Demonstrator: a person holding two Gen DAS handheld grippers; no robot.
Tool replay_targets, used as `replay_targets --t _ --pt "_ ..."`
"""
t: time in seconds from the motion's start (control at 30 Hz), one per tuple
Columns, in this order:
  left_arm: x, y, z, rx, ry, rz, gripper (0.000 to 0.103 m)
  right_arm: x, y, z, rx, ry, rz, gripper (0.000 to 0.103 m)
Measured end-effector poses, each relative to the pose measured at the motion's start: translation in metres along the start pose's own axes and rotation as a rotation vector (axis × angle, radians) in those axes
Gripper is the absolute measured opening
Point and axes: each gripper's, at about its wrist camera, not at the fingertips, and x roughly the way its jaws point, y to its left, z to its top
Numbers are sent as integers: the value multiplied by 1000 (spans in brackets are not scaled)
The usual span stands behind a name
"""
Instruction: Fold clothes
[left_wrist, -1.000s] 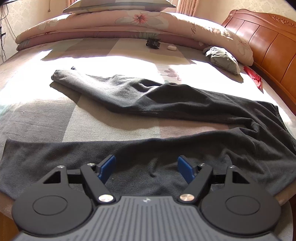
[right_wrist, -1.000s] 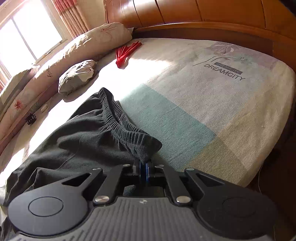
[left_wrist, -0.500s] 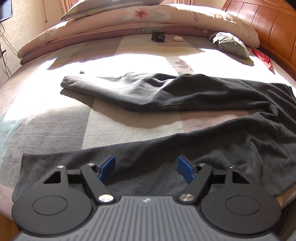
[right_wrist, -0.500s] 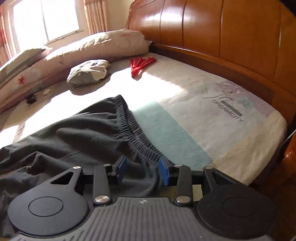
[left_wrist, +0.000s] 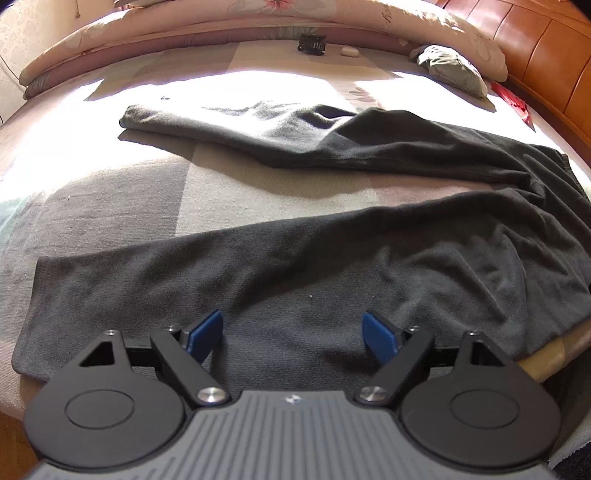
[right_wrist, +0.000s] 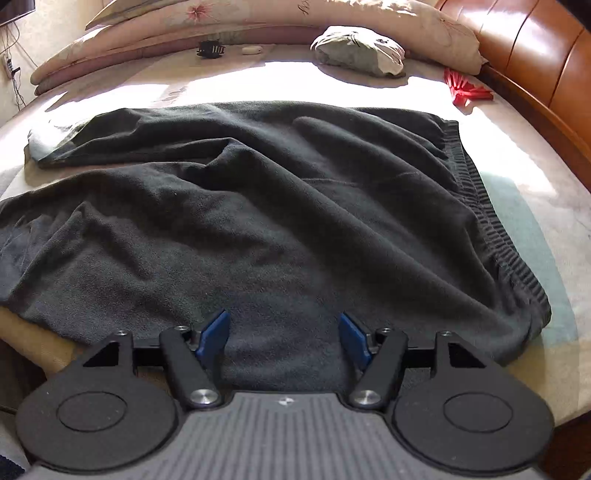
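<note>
dark trousers (left_wrist: 332, 258) spread flat across bed (left_wrist: 110, 192), legs apart, no fold made yet. right gripper (right_wrist: 282, 332) just opened, waistband (right_wrist: 491, 229) released; left gripper (left_wrist: 293, 330) also widened, nothing pinched. all folding judged left.

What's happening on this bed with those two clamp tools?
A person is folding dark grey trousers spread flat on the bed, with a handheld gripper in each hand. Both the left gripper and the right gripper hover open over the cloth, holding nothing. The right's jaws have just been opening, near the waistband.
</note>
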Motion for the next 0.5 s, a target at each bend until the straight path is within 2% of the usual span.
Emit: replay_targets --t 0.1,0.2,0.33,0.5 --pt "0 31 8 -125 -23 -14 83 -1 -1 -6 -2 -9 -4 74" --pt "10 57 14 -228 -22 -37 83 2 6 -5 8 -8 -27 80" --pt "29 67 17 -180 -27 166 83 3 6 -3 13 -3 -28 82" --pt "15 65 23 -189 -50 123 81 3 5 -3 13 0 -30 83"
